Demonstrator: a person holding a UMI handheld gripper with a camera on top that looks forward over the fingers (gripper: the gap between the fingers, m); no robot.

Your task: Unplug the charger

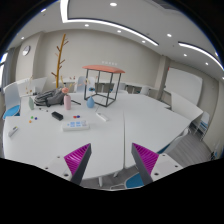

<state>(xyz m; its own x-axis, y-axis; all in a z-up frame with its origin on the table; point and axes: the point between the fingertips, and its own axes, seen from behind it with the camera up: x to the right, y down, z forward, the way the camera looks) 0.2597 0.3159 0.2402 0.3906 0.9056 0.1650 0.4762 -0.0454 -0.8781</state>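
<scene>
A white power strip (76, 125) lies on the white table (120, 125), far beyond my fingers and to their left; something small looks plugged into it, but I cannot make out the charger. A small black object (57, 116) lies just left of the strip. My gripper (112, 149) is open and empty, held high over the near table edge. Its magenta pads (78, 158) face each other with a wide gap.
A pink bottle (68, 100) and a blue bottle (90, 102) stand behind the strip. A red-topped metal frame (103, 72) stands on the far table, with a wooden coat rack (62, 55) behind it. Chairs (188, 108) stand around the tables, and one with a blue seat (134, 181) is below the fingers.
</scene>
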